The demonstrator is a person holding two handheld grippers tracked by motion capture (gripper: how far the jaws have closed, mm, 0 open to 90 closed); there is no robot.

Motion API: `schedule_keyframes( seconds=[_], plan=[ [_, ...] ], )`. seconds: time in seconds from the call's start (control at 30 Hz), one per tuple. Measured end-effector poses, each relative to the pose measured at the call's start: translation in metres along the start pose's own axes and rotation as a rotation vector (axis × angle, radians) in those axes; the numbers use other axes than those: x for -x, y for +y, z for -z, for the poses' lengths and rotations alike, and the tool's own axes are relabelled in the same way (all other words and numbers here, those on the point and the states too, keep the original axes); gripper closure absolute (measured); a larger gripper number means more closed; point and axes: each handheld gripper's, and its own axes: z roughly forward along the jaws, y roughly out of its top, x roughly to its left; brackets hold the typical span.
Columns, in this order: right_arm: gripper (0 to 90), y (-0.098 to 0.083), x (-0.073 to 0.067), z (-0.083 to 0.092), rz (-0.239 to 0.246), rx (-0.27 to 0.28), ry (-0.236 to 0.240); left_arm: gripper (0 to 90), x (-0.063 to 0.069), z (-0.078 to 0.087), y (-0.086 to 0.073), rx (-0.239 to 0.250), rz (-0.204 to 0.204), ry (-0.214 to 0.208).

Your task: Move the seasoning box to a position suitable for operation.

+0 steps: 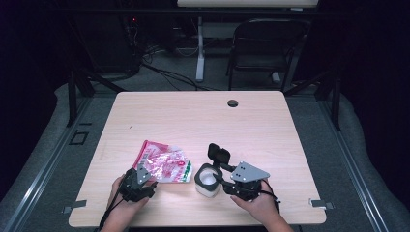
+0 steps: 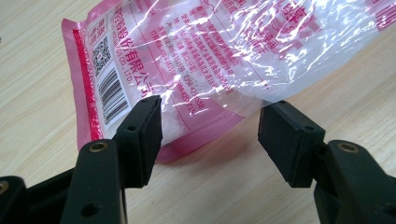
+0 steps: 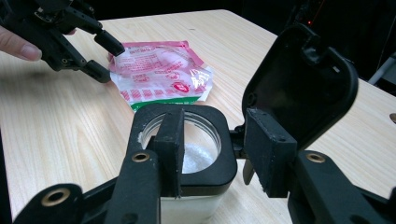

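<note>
A crinkled pink-and-clear plastic bag (image 1: 164,166) (image 2: 210,46) (image 3: 161,70) lies flat on the wooden table (image 1: 193,121), holding a white powdery mass. My left gripper (image 1: 145,176) (image 2: 210,126) (image 3: 108,59) is open at the bag's near corner; that corner sits between the pads without being pinched. To the bag's right stands a white container (image 1: 207,186) (image 3: 205,179) with a black rim, its black hinged lid (image 1: 218,153) (image 3: 303,79) flipped up. White granules (image 3: 196,156) lie inside. My right gripper (image 1: 221,178) (image 3: 217,121) is open, one finger over the mouth and the other outside by the hinge.
A small round hole (image 1: 233,103) marks the table's far edge. Behind the table stand a dark chair (image 1: 263,46) and a white desk leg (image 1: 199,48), with cables on the floor. The person's hands hold both grippers near the table's front edge.
</note>
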Motion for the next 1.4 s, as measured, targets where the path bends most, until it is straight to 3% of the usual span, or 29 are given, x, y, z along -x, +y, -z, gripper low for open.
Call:
schedule_keyframes(
  seconds=[0.23, 0.7, 0.87, 1.0, 1.13, 1.2, 1.4],
  plan=[
    [56.7, 0.001, 0.002, 0.002, -0.024, 0.014, -0.001, 40.2, 0.003, 0.009, -0.001, 0.011, -0.004, -0.011],
    [54.8, 0.004, 0.011, 0.011, -0.077, 0.048, -0.046, 40.3, -0.004, 0.025, -0.001, 0.099, 0.021, 0.011],
    [53.7, 0.005, 0.015, 0.015, -0.092, 0.064, -0.064, 40.4, -0.01, 0.029, -0.002, 0.134, 0.061, 0.01],
    [53.4, 0.008, 0.021, 0.023, -0.125, 0.102, -0.076, 40.6, -0.012, 0.03, -0.003, 0.146, 0.076, 0.01],
    [53.8, 0.009, 0.028, 0.032, -0.155, 0.13, -0.121, 40.6, -0.012, 0.028, -0.002, 0.147, 0.08, 0.009],
    [53.6, 0.009, 0.033, 0.035, -0.173, 0.13, -0.14, 40.6, -0.012, 0.027, -0.002, 0.142, 0.079, 0.01],
    [52.4, 0.003, 0.045, 0.031, -0.234, 0.114, -0.139, 40.6, -0.012, 0.027, -0.003, 0.148, 0.085, 0.015]
  ],
)
